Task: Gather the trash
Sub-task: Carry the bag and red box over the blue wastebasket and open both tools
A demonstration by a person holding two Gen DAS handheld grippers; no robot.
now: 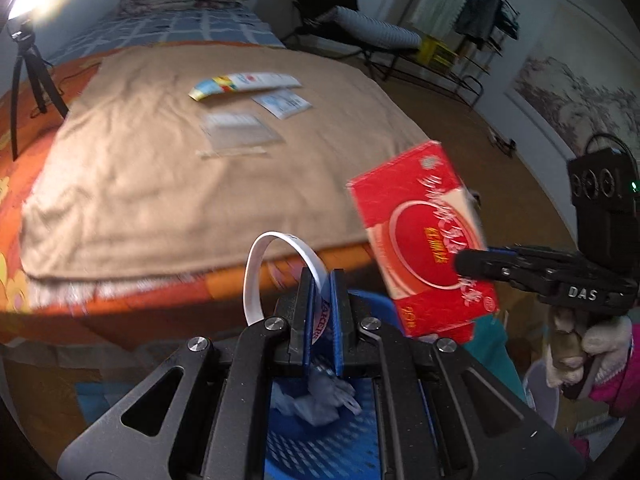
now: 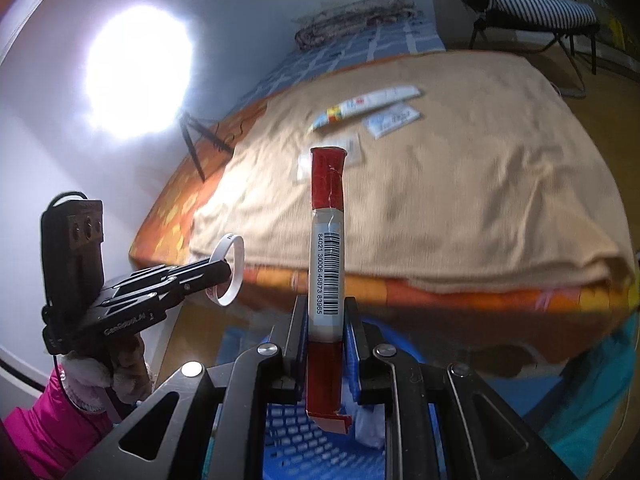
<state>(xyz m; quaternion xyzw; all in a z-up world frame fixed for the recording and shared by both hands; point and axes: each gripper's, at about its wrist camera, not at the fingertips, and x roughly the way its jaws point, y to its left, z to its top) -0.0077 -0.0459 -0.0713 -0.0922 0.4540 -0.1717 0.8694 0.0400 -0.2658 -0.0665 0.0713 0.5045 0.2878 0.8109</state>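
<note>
My left gripper [image 1: 322, 276] is shut on a looped white paper band [image 1: 256, 272], which curls up out of the jaws. The right wrist view shows that band [image 2: 234, 268] at the left gripper [image 2: 226, 271]. My right gripper [image 2: 326, 304] is shut on a flat red carton [image 2: 326, 240], seen edge-on with a barcode label. In the left wrist view the carton [image 1: 424, 240] hangs tilted at the right gripper [image 1: 464, 264]. Under both grippers lies a blue slotted basket [image 1: 320, 448] [image 2: 296, 436] holding crumpled white trash [image 1: 316, 400]. On the tan blanket [image 1: 160, 168] lie a colourful long packet [image 1: 244, 84], a white sachet [image 1: 282, 104] and a clear bag [image 1: 240, 128].
The bed's orange edge [image 1: 120, 296] runs just beyond the basket. A black tripod [image 1: 24, 76] stands at the bed's left under a bright lamp. A folding chair [image 1: 360, 28] and a clothes rack [image 1: 480, 20] stand at the far right. A pink sleeve [image 1: 616, 380] holds the right gripper.
</note>
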